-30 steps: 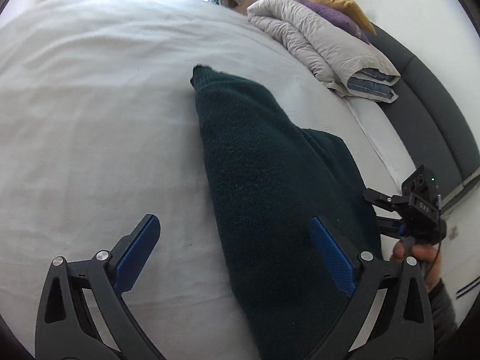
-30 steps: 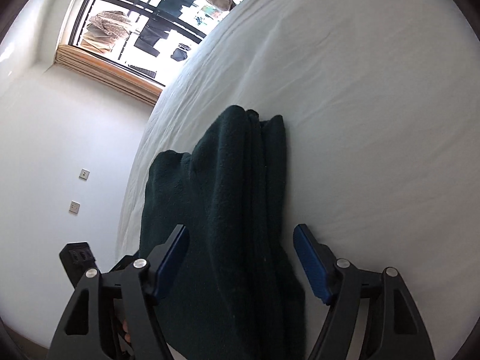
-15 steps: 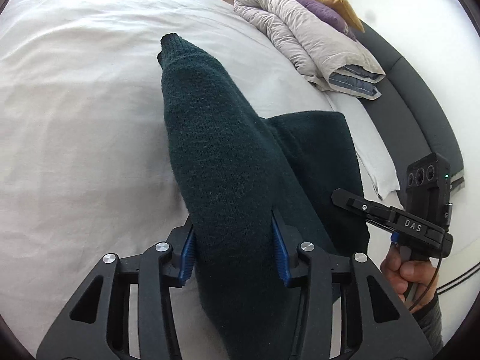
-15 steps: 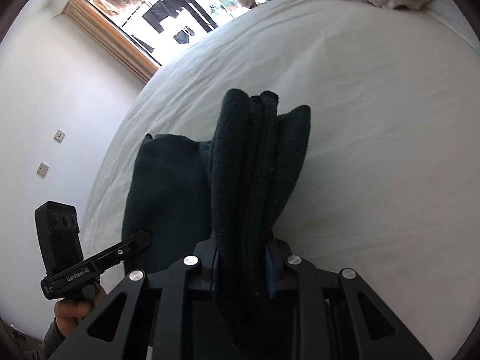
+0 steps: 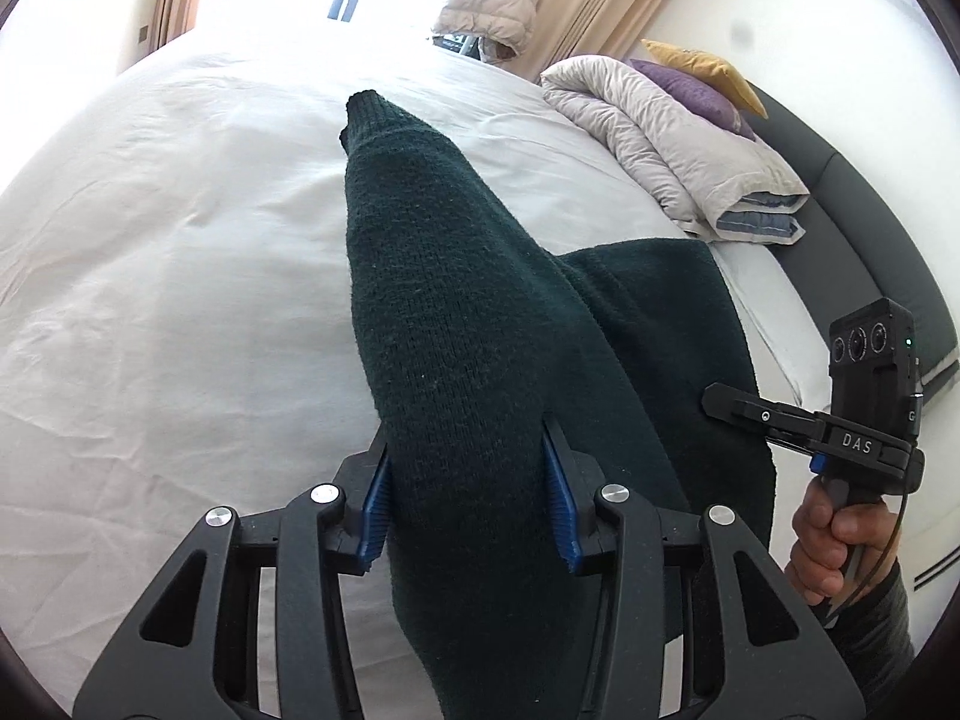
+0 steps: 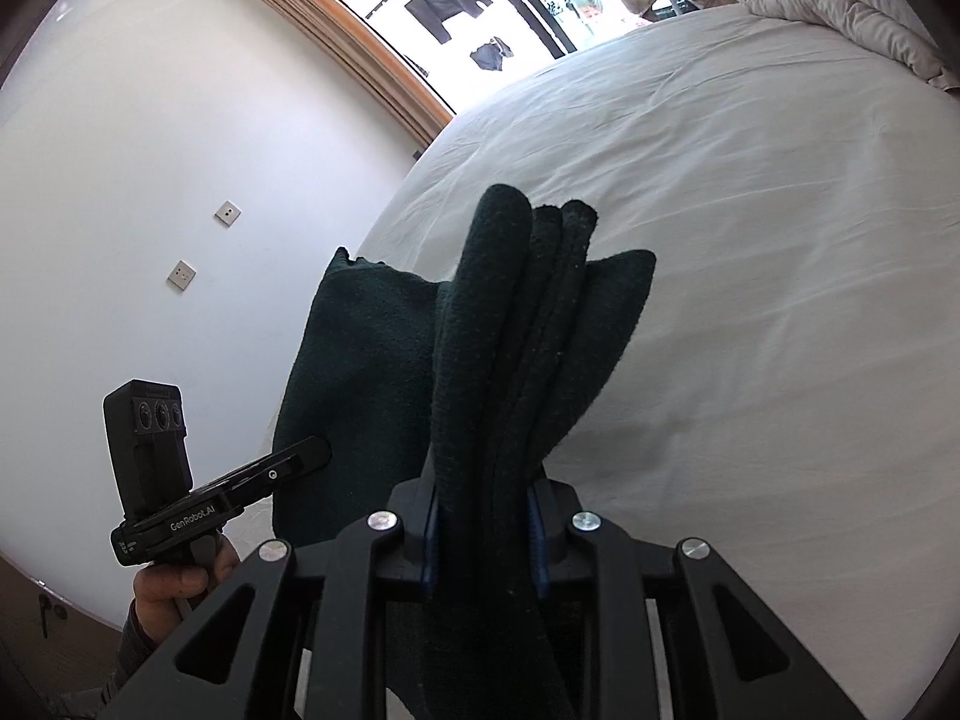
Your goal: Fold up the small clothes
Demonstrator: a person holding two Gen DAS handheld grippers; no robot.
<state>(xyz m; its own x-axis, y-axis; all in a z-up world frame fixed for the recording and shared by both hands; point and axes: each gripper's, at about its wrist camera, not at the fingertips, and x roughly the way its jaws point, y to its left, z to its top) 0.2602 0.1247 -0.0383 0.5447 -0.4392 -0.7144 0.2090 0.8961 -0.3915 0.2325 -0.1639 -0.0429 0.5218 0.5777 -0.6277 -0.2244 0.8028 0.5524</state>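
A dark green knitted sweater (image 5: 456, 312) hangs above the white bed (image 5: 180, 276), gripped at two places. My left gripper (image 5: 465, 492) is shut on a thick roll of it, the blue pads pressing both sides, with a sleeve cuff sticking out ahead. In the right wrist view, my right gripper (image 6: 483, 531) is shut on a bunched fold of the same sweater (image 6: 516, 336), whose layers stand up ahead of the pads. The rest of the sweater sags between the two grippers. Each gripper shows in the other's view, the right gripper (image 5: 798, 420) and the left gripper (image 6: 240, 492), each in a hand.
A folded beige duvet (image 5: 672, 138) with purple and yellow cushions lies at the head of the bed by the dark headboard (image 5: 864, 228). A window with curtains (image 6: 384, 60) sits beyond the bed. A white wall with two sockets (image 6: 180, 273) is to the left.
Both grippers went from open over the lying sweater to shut on it. Both have since lifted it off the bed, so more of the room shows.
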